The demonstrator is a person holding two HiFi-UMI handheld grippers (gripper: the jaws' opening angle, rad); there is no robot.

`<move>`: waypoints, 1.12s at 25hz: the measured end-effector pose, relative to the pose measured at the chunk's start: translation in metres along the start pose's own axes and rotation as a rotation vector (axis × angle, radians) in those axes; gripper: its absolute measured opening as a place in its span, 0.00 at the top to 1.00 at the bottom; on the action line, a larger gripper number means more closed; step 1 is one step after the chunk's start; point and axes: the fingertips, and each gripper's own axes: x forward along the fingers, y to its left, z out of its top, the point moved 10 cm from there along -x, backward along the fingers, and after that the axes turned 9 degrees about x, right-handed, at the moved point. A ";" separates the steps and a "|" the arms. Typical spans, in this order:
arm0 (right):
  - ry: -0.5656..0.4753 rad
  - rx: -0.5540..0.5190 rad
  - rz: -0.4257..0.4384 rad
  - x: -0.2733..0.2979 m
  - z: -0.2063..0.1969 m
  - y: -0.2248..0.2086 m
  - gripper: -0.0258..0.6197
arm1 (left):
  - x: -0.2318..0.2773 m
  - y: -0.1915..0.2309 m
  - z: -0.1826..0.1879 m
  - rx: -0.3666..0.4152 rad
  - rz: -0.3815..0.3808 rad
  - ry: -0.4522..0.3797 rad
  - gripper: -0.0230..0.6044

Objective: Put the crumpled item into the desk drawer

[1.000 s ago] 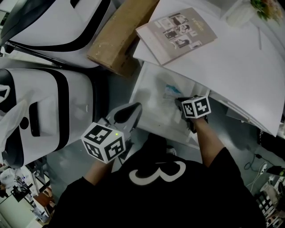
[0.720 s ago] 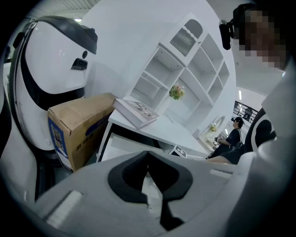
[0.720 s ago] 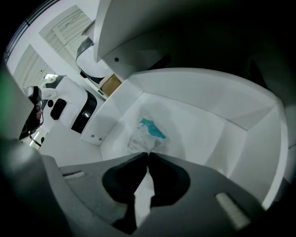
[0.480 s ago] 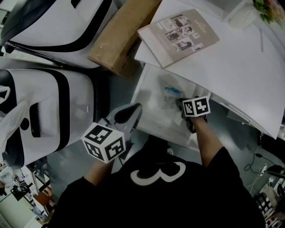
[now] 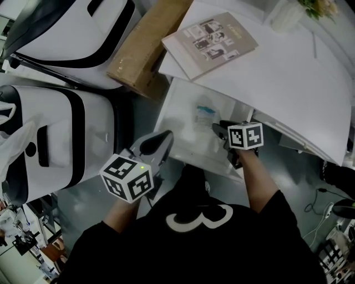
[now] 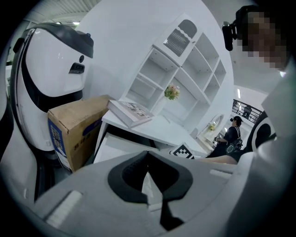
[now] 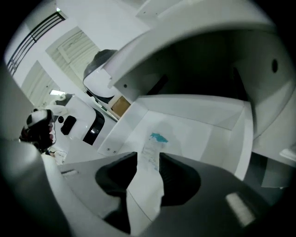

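The white desk drawer (image 5: 183, 119) stands pulled out under the desk top. The crumpled item (image 5: 205, 113), a pale clear wrapper with a teal patch, lies on the drawer floor. My right gripper (image 5: 221, 128) hangs inside the drawer just behind it. In the right gripper view the crumpled item (image 7: 156, 141) shows through the gap of the right gripper (image 7: 148, 159), whose jaws are opening; the pads do not press on it. My left gripper (image 5: 156, 144) hovers outside the drawer's front left corner. The left gripper (image 6: 148, 155) is shut and holds nothing.
A booklet (image 5: 209, 40) lies on the white desk top (image 5: 288, 83), with a flower vase (image 5: 288, 14) behind it. A cardboard box (image 5: 145, 44) leans at the desk's left end. Large white-and-black machine shells (image 5: 55, 138) fill the left. A person (image 6: 233, 134) stands far off.
The right gripper's jaws have spread and the crumpled item lies free on the drawer floor. The left gripper has stayed beside the drawer.
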 end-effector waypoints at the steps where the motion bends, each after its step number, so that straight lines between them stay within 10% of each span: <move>1: -0.020 -0.016 0.015 -0.010 0.000 0.004 0.72 | 0.001 -0.005 -0.001 0.007 -0.004 0.002 0.95; 28: -0.486 -0.459 0.398 -0.297 -0.109 0.157 0.96 | -0.096 -0.196 0.002 0.212 -0.148 -0.195 0.95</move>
